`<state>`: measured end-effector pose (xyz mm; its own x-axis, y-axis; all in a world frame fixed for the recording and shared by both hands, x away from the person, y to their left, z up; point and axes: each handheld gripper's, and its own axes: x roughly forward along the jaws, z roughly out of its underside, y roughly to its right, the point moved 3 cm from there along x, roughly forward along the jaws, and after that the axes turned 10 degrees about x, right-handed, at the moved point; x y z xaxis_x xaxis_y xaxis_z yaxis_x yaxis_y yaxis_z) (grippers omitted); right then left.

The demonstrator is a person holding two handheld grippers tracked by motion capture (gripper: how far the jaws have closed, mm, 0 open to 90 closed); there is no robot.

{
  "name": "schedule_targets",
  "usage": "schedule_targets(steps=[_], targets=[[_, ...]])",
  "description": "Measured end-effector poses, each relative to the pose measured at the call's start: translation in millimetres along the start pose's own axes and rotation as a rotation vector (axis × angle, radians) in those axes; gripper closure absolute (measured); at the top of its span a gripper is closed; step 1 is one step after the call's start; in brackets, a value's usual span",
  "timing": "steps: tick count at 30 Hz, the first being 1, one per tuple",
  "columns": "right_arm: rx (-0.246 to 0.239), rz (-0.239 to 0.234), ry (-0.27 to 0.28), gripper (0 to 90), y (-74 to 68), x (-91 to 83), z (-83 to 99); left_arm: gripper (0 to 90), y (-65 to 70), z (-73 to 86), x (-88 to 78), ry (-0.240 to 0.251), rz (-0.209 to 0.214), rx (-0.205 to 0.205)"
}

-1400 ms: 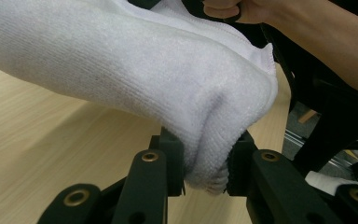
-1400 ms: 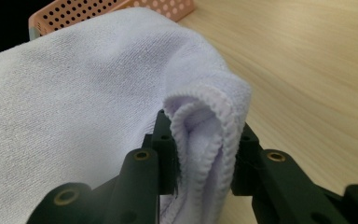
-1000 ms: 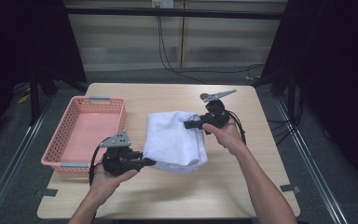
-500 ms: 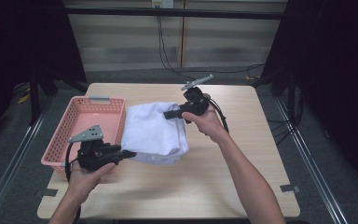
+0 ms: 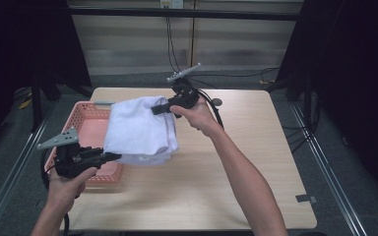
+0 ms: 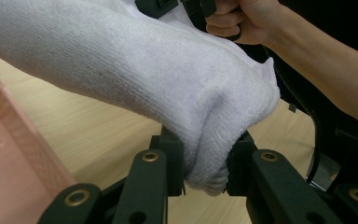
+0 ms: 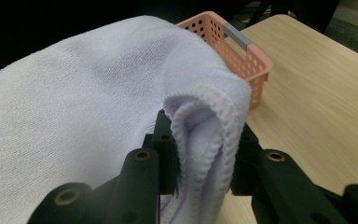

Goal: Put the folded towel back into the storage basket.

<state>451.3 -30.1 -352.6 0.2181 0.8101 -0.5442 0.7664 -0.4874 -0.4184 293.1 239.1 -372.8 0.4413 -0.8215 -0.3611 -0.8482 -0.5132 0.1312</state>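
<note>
**Tools carry folded towel toward basket**

High view: left tool (image 5: 109,156) and right tool (image 5: 158,110) each pinch one end of the folded white towel (image 5: 140,132), held above the worktop (image 5: 236,162), partly over the pink basket (image 5: 86,118).

Left gripper view: jaws pressed on a towel corner (image 6: 205,158).

Right gripper view: jaws clamp the folded edge (image 7: 205,135). Folding looks done; lowering it into the basket and letting go remain.

towel (image 5: 140,130) white | basket (image 5: 86,123) pink, perforated | table (image 5: 256,162) light wood
</note>
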Motion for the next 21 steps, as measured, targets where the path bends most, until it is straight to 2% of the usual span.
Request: schedule_targets(steps=[4, 10, 15, 16, 18, 21], targets=[[0.0, -0.013, -0.01, 70.3, -3.5, 11.1, -9.9, 74.7, -5.6, -2.3, -10.6, 0.005, -0.018, -0.003], [-0.008, -0.03, -0.017, 70.3, -10.9, 26.7, -25.9, 74.7, -16.7, -0.7, -27.6, 0.025, -0.046, -0.029], [-0.014, -0.039, -0.024, 70.4, -17.9, 43.9, -39.0, 74.7, -27.7, 4.7, -43.8, 0.044, -0.077, -0.049], [-0.011, -0.048, -0.03, 70.4, -20.3, 52.1, -42.8, 74.7, -30.1, 6.3, -47.6, 0.043, -0.079, -0.053], [-0.012, -0.046, -0.031, 70.4, -21.1, 55.2, -44.3, 74.8, -34.4, 9.2, -53.5, 0.047, -0.092, -0.061], [-0.01, -0.052, -0.045, 70.6, -24.9, 70.3, -49.8, 74.8, -41.1, 15.2, -61.4, 0.039, -0.112, -0.076]])
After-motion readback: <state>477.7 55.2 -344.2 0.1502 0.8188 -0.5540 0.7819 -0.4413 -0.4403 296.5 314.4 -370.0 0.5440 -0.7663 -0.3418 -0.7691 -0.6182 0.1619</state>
